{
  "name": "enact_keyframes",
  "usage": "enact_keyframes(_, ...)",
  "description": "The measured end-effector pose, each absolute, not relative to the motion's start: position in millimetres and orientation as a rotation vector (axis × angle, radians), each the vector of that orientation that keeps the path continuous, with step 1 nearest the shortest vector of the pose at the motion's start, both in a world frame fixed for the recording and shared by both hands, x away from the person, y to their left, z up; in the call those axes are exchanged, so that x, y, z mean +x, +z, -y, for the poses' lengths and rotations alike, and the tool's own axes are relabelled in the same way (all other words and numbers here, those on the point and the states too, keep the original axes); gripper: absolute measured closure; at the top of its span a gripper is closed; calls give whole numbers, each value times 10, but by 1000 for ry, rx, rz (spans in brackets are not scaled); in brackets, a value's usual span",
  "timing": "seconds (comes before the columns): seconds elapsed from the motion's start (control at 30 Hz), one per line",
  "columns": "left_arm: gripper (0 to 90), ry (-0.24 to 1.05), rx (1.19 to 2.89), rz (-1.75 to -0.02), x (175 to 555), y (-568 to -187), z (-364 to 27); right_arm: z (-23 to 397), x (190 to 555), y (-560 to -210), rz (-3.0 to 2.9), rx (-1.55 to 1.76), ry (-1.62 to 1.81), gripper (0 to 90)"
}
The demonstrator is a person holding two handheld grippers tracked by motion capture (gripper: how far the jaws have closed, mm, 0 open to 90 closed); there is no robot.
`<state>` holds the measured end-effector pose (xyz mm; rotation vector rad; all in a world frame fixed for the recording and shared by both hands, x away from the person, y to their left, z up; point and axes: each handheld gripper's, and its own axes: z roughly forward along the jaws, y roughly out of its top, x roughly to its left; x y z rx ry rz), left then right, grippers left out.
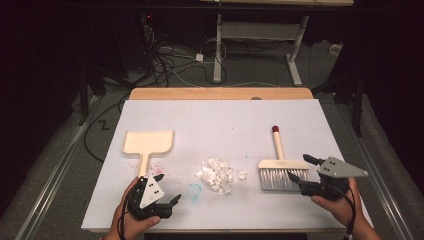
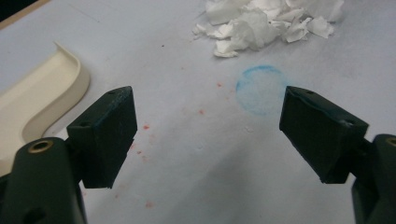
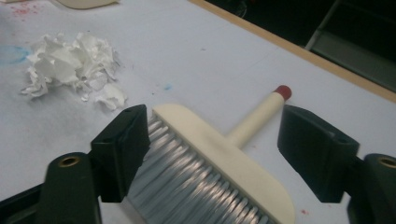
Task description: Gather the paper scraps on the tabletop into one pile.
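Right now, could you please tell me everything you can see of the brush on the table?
The brush lies flat on the white table top, to the right of the torn paper pile. It has a cream, plastic-looking head and a straight cream handle with a red tip pointing to the far edge; grey bristles point toward the person. The right hand-held gripper is open, its jaws either side of the brush's right end, not gripping.
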<state>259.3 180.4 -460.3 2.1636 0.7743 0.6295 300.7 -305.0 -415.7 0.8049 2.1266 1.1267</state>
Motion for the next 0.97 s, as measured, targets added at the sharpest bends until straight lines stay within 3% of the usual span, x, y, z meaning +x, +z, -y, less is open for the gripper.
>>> enact_keyframes(0.23, 180, 693, 2153, -755, 2552, -4574, -1786, 3036, 2756, -4282, -2048, 811, 1113, 228)
enact_keyframes(0.97, 180, 718, 2199, -723, 2647, -4610, -1648, 3043, 2708, -4250, -1999, 753, 1151, 217)
